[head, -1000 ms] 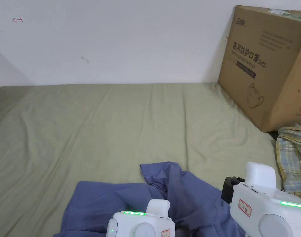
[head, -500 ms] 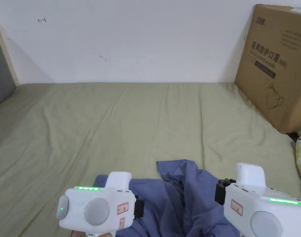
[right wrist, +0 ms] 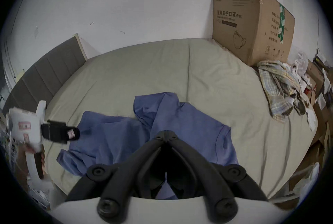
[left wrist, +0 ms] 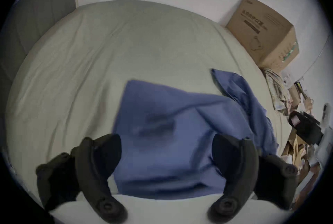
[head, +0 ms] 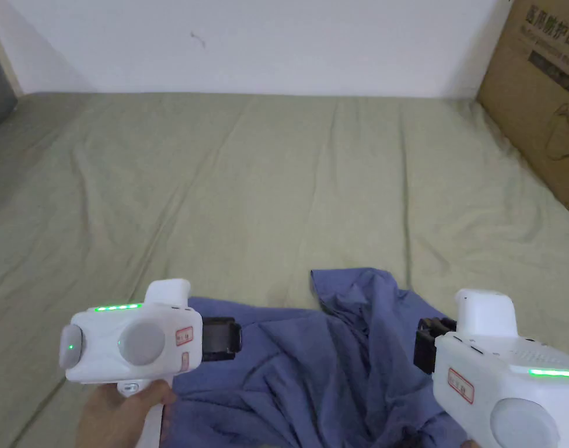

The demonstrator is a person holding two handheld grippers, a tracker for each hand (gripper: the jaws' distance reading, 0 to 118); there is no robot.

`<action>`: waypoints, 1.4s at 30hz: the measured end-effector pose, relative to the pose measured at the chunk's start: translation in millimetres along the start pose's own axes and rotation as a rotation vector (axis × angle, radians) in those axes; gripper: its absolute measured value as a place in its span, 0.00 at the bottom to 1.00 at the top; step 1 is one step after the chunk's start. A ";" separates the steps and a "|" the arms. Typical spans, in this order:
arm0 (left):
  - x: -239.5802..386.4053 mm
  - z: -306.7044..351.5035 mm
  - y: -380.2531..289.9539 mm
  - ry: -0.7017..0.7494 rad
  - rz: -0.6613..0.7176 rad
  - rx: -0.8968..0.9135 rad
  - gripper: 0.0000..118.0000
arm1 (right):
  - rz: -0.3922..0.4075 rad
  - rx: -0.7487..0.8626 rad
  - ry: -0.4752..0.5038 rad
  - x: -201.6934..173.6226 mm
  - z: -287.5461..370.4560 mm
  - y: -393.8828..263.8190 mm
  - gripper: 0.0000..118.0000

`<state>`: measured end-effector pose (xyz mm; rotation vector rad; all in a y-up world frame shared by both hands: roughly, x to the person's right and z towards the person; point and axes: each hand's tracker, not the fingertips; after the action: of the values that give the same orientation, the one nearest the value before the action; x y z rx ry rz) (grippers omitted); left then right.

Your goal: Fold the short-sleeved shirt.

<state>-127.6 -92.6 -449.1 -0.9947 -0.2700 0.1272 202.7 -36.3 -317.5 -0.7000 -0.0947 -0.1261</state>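
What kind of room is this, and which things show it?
Probably a bedroom used partly for storage. The blue shirt lies on a bed covered with an olive sheet, a padded headboard stands at one end, and a large cardboard box sits by the wall.

Shirt [head: 330, 361] lower centre on bed [head: 248, 192]; box [head: 540, 87] upper right; grippers lower left [head: 237, 338] and right [head: 422, 350].

printed chinese characters and a mask outline drawing on the cardboard box [right wrist: 252, 26]; small red-bordered labels on both grippers, illegible.
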 end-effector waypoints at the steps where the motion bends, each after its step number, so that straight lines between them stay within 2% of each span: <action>1: -4.8 -8.8 11.4 0.017 0.005 -0.008 0.86 | 0.014 -0.003 0.005 0.5 -3.6 3.4 0.00; 7: -16.4 -59.9 46.8 0.043 0.055 -0.089 0.87 | 0.009 -0.037 0.007 5.7 -37.4 12.5 0.00; 11: -11.4 -77.6 40.9 0.058 0.030 -0.107 0.80 | 0.041 -0.078 0.013 10.3 -50.9 3.9 0.00; 12: -6.8 -74.6 37.8 0.089 -0.003 -0.086 0.71 | 0.054 -0.089 0.013 11.1 -53.8 1.8 0.00; 13: -2.1 -71.5 36.7 0.131 -0.034 -0.073 0.57 | 0.061 -0.097 0.010 11.6 -56.1 -0.5 0.00; 15: 4.2 -62.0 36.7 0.200 -0.051 -0.034 0.15 | 0.057 -0.110 -0.003 13.3 -62.1 -2.3 0.00; 16: 8.2 -60.7 38.4 0.216 -0.038 -0.034 0.07 | 0.045 -0.115 -0.014 14.9 -64.8 -2.4 0.00; 23: 12.7 -38.8 41.1 0.191 -0.045 -0.019 0.07 | 0.007 -0.109 -0.002 41.8 -72.8 11.6 0.00; 26: 16.0 -26.0 44.3 0.177 -0.062 0.001 0.07 | -0.042 -0.122 0.123 58.9 -94.2 29.3 0.20; 27: 14.2 -23.6 46.0 0.174 -0.067 0.005 0.07 | -0.049 -0.158 0.126 61.7 -104.3 37.1 0.20; 29: 15.0 -20.0 45.9 0.170 -0.081 0.006 0.07 | -0.032 -0.140 0.116 65.3 -121.0 48.2 0.56; 30: 15.8 -18.8 44.7 0.175 -0.095 0.004 0.07 | -0.035 -0.129 0.112 68.6 -130.3 54.9 0.59; 33: 10.1 -19.3 43.6 0.169 -0.099 -0.011 0.07 | -0.004 -0.218 0.123 78.3 -166.4 68.1 0.59; 36: 5.6 -17.9 42.1 0.154 -0.070 -0.009 0.07 | 0.030 -0.355 0.081 85.6 -204.9 62.4 0.58; 38: 5.6 -17.0 41.5 0.153 -0.069 -0.011 0.07 | 0.022 -0.391 0.055 88.1 -219.3 50.1 0.52; 39: 5.3 -17.0 41.6 0.153 -0.072 -0.015 0.07 | 0.005 -0.331 0.061 86.0 -210.4 49.4 0.52; 40: 5.1 -16.7 41.2 0.154 -0.076 -0.017 0.07 | 0.010 -0.318 0.051 83.0 -204.0 50.0 0.48; 41: 5.0 -16.7 40.9 0.156 -0.079 -0.020 0.07 | 0.030 -0.318 0.048 79.1 -198.9 49.0 0.34; 42: 4.9 -16.8 40.7 0.158 -0.079 -0.026 0.07 | 0.086 -0.318 0.021 75.6 -197.8 47.9 0.20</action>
<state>-117.5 -83.1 -491.1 -1.0126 -0.1665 -0.0267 293.3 -134.4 -488.7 -1.0186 -0.0243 -0.0661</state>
